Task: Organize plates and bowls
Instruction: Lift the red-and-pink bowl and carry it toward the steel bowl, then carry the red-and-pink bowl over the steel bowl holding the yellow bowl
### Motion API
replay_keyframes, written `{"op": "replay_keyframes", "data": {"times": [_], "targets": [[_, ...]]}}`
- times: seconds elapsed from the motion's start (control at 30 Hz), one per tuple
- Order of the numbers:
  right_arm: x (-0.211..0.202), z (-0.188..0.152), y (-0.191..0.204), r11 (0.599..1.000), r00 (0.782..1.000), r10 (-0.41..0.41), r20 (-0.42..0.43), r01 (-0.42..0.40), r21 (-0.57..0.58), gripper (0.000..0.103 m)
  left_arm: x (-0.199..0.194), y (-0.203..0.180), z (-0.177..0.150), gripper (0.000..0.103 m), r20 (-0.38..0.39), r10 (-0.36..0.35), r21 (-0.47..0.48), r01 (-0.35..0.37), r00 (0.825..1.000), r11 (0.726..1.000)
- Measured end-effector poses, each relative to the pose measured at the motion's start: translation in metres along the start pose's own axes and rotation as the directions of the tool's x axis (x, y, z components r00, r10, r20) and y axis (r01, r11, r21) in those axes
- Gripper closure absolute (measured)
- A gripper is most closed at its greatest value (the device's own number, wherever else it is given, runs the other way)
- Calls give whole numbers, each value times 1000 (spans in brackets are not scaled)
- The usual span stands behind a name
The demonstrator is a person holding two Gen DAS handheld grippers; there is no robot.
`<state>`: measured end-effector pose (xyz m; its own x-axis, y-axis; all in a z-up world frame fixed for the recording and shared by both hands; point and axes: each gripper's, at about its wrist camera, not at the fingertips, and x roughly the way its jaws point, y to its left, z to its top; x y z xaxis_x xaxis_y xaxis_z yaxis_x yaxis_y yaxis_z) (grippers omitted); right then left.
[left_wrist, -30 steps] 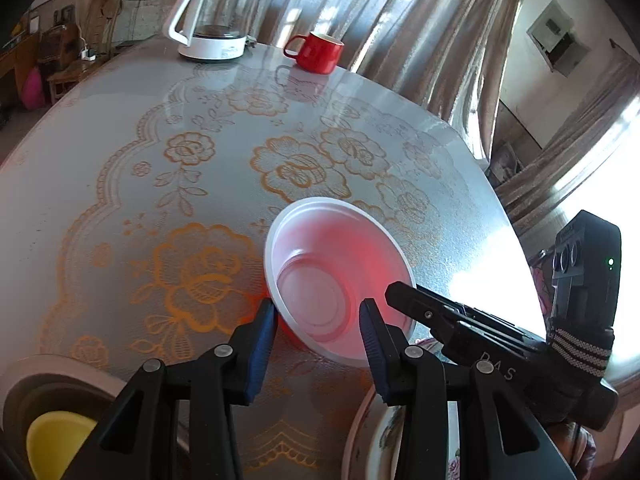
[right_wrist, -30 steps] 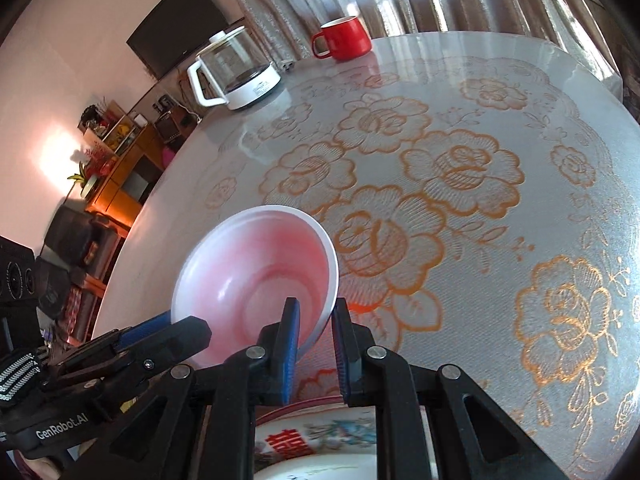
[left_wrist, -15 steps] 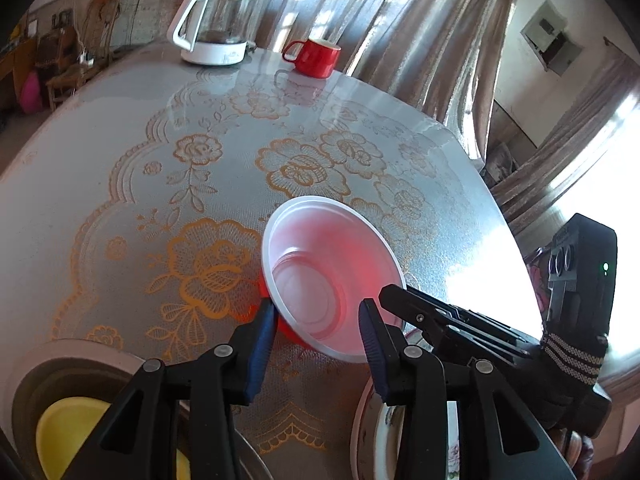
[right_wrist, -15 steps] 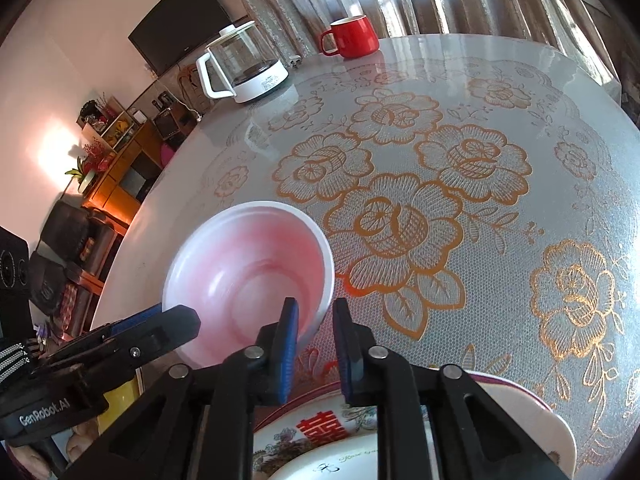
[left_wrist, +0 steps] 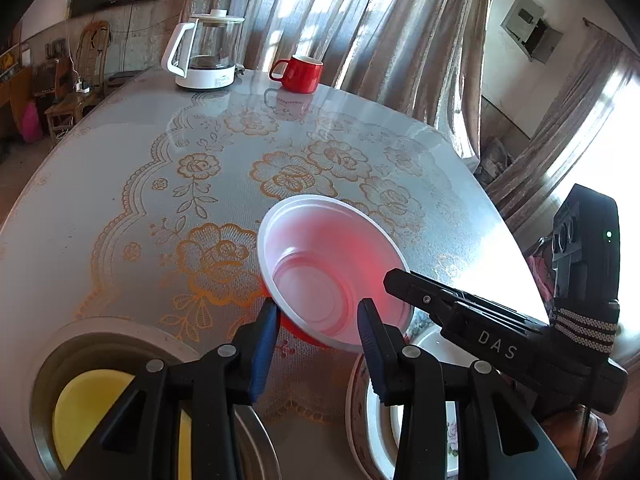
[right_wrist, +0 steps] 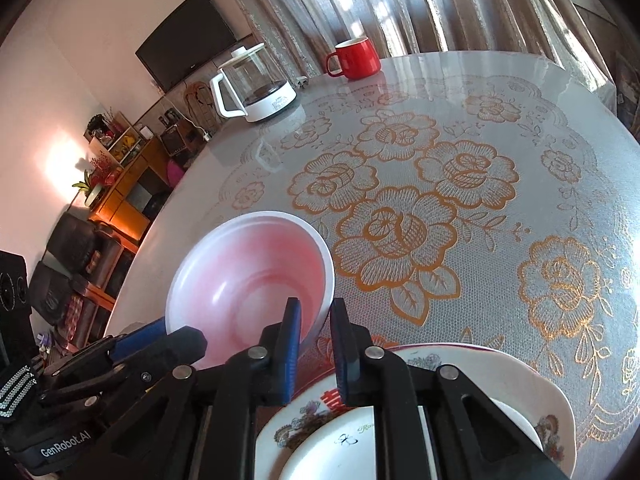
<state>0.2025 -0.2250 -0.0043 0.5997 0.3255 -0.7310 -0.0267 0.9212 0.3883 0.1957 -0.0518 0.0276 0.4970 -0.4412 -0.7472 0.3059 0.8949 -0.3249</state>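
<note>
The bowl [right_wrist: 256, 280] is round and thin-walled, white inside with a pink-red glow and red outside; it sits at the lower centre of both frames, above the table [right_wrist: 500, 128]; in the right wrist view it is tilted, its mouth facing up and toward the camera; being round, it has no long axis. The right gripper [right_wrist: 316, 344] is closed narrow on the bowl's near rim, one pad inside and one outside. The left gripper [left_wrist: 316, 340] stands partly open around the rim on the other side; whether its pads press on the bowl, I cannot tell. A flowered plate [right_wrist: 500, 384] lies under the right gripper; a yellow bowl [left_wrist: 92, 408] inside a grey bowl [left_wrist: 72, 344] is at the lower left of the left wrist view.
</note>
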Motion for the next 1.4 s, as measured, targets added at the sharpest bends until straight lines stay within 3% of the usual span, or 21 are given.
{"op": "replay_keyframes", "data": {"times": [0.83,1.4], "targets": [[-35,-33,28,998,996,65,67,-64,-19,90,-61,-10,-33,63,152,14,76,-26,988,997],[-41,-54,54,994,993,103,62,-100,-53,90,-92,3,-58,63,197,25,66,-38,980,997]]}}
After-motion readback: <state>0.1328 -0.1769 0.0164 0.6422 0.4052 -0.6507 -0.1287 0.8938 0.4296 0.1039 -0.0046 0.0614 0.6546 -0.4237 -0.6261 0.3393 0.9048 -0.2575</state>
